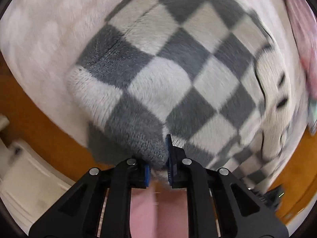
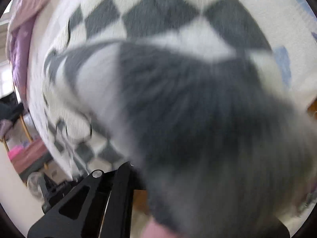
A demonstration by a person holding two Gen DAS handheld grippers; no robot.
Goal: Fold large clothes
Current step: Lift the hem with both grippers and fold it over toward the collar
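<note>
Low in the left wrist view, the left claw [image 1: 158, 166] has its blue pads [image 1: 170, 158] nearly together, pinching a grey corner of the checked fleece garment [image 1: 168, 63]. That garment (grey and white squares, fuzzy) fills the middle and right of the frame, lying on a pale bedcover [image 1: 49, 29]; an orange-brown floor [image 1: 39, 119] shows at lower left.

From the right wrist view the picture is blurred. The garment [image 2: 158, 10] spreads across the top, and a grey fold [image 2: 198, 109] drapes over the right claw [image 2: 142, 178], hiding its tips; it is closed narrow, seemingly on that fold. Pink cloth [image 2: 23, 29] sits at upper left.
</note>
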